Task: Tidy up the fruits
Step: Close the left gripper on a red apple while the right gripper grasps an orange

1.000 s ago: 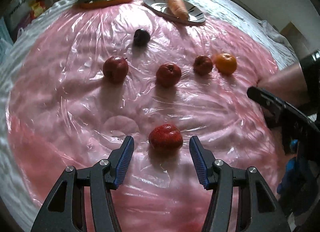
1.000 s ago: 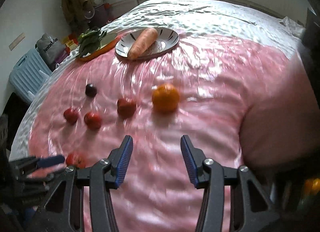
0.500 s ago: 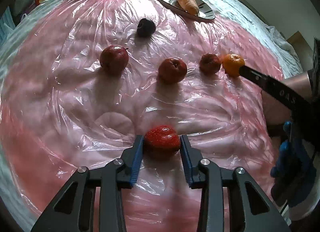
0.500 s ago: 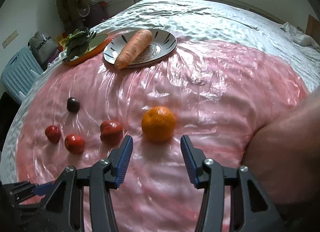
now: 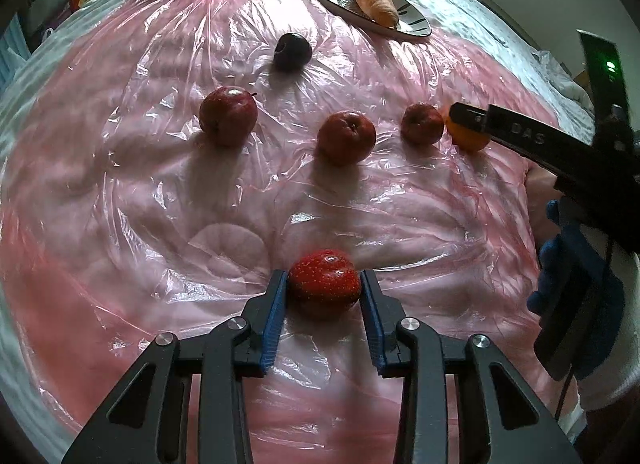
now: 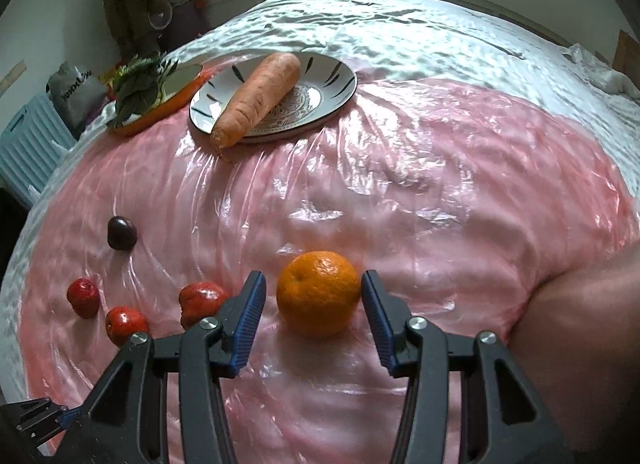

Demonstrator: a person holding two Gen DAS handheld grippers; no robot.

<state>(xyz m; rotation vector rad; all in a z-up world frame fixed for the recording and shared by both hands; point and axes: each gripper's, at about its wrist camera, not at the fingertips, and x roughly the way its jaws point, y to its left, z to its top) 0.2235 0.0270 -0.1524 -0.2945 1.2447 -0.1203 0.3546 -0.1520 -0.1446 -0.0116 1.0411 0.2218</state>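
The strawberry (image 5: 325, 278) lies on the pink plastic sheet (image 5: 120, 191), low in the left wrist view, and the left gripper (image 5: 324, 296) has just closed: both blue pads press its sides. From it, 3 red apples (image 5: 346, 136) stand in a row toward 12 o'clock, with a dark plum (image 5: 292, 51) beyond and bare sheet between. The orange (image 6: 318, 292) sits between the right gripper (image 6: 314, 304) fingers, whose jaws stand wide; a gap shows on the left side, while the right pad looks very near, perhaps touching. At 11 o'clock from the orange, the patterned plate (image 6: 340, 79) holds 1 carrot (image 6: 260, 97), its tip overhanging the rim, and an orange dish (image 6: 176, 103) with leaves sits beside it near the sheet's far edge. Only the left view shows the right gripper's finger covering part of the orange. A forearm (image 6: 580, 312) is cut off at 3 o'clock.
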